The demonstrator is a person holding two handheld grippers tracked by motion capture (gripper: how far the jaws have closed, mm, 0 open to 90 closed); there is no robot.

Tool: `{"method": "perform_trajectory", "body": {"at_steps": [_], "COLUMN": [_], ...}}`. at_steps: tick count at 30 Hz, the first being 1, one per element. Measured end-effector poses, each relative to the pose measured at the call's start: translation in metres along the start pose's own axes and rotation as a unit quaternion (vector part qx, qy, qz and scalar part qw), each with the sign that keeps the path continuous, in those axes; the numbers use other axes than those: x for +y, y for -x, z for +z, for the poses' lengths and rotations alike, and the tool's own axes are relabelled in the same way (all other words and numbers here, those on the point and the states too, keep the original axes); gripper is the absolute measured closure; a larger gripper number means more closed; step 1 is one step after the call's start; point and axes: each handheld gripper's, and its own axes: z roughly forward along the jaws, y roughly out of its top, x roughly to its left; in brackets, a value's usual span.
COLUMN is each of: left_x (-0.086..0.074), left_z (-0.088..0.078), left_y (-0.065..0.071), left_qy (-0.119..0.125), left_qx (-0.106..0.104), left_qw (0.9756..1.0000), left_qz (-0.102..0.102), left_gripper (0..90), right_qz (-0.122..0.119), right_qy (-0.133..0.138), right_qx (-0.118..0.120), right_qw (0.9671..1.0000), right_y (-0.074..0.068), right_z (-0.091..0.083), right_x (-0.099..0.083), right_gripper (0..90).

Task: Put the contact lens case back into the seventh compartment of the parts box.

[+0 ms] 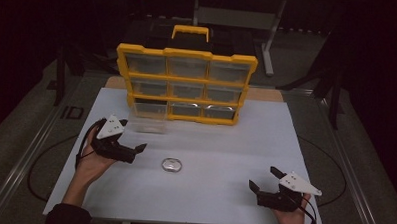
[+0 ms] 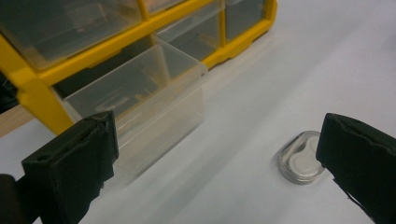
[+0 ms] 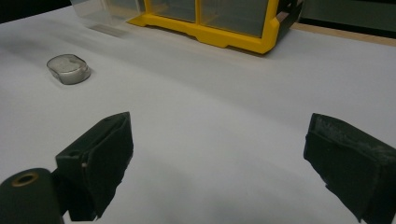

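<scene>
A yellow organizer [image 1: 186, 84] with clear drawers stands upright at the back of the white board [image 1: 208, 197]. Its bottom-left clear drawer [image 1: 149, 118] is pulled out onto the board. A small round clear case [image 1: 171, 164] with white contents lies in the middle of the board. My left gripper [image 1: 136, 152] is open, just left of the case and in front of the drawer. In the left gripper view the case [image 2: 301, 163] lies near the right jaw and the drawer [image 2: 140, 107] is ahead. My right gripper [image 1: 264, 178] is open and empty at the front right.
The organizer [image 3: 210, 35] has a black-and-yellow carry handle [image 1: 190, 32] on top. Metal table rails run along both sides, and a metal frame [image 1: 269, 39] stands behind. In the right gripper view the case [image 3: 68, 69] lies far left, with bare white board ahead.
</scene>
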Motion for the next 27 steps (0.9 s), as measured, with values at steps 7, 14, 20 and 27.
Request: {"method": "perform_trajectory", "body": {"at_steps": [7, 14, 20, 27], "left_x": [0.004, 0.009, 0.012, 0.014], "left_z": [0.008, 0.016, 0.021, 0.030], "left_y": [0.003, 0.007, 0.010, 0.012], "left_qy": [-0.009, -0.018, -0.026, -0.044], "left_qx": [-0.016, -0.028, -0.035, -0.044], "left_qw": [0.9998, 0.9992, 0.9987, 0.9973], "left_qz": [0.009, 0.020, 0.029, 0.039], "left_gripper": [0.0, 0.0, 0.0, 0.0], "right_qz": [0.000, 0.001, 0.001, 0.001], "right_qy": [-0.001, -0.001, -0.002, -0.003], "right_qx": [-0.001, -0.001, -0.002, -0.001], "right_qw": [1.0000, 1.0000, 1.0000, 1.0000], "right_y": [0.000, 0.000, 0.000, 0.000], "right_z": [0.000, 0.000, 0.001, 0.001], "right_x": [0.000, 0.000, 0.000, 0.000], "right_gripper": [8.3, 8.3, 8.3, 8.3]}}
